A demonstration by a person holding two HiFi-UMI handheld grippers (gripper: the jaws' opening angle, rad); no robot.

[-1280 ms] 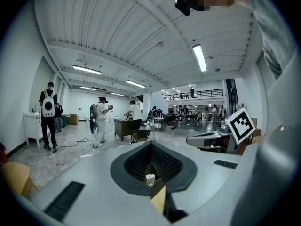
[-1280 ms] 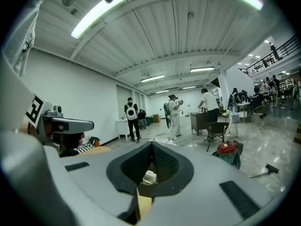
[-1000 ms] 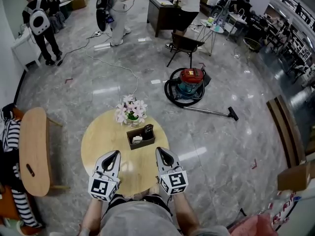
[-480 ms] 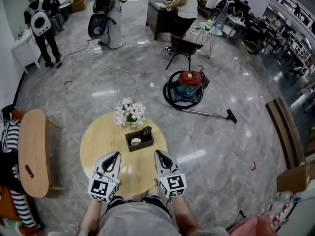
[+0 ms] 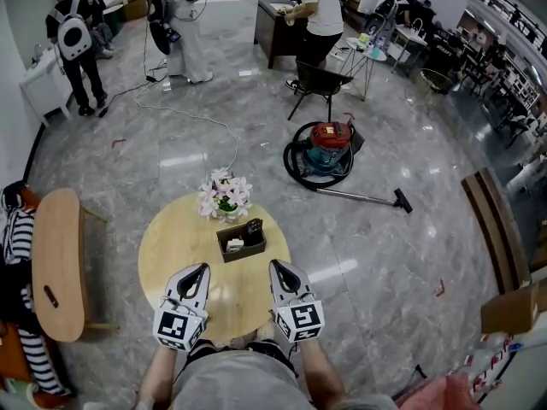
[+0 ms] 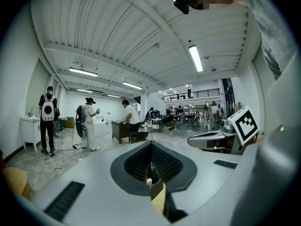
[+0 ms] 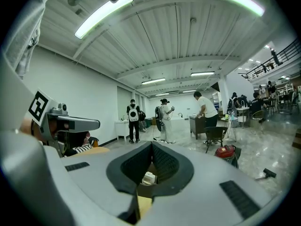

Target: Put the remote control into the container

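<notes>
On the round wooden table (image 5: 184, 254) stands a dark brown open container (image 5: 243, 241). A black remote control (image 5: 255, 228) rests upright in its right part, and a small white item (image 5: 235, 244) lies in its left part. My left gripper (image 5: 202, 268) and right gripper (image 5: 276, 264) hover side by side over the table's near half, short of the container and pointing toward it. Both are shut with nothing between the jaws. In the left gripper view the left gripper (image 6: 151, 143) has its jaw tips meeting, and the right gripper (image 7: 151, 143) shows the same in its own view.
A pot of pink and white flowers (image 5: 226, 195) stands behind the container. A wooden side table (image 5: 58, 263) is at the left. A red vacuum cleaner (image 5: 332, 142) with its wand (image 5: 367, 196) lies on the floor beyond, near a dark chair (image 5: 320, 79). People stand at the back.
Both grippers have stayed where they were. The person in white at the back has moved left with the black equipment.
</notes>
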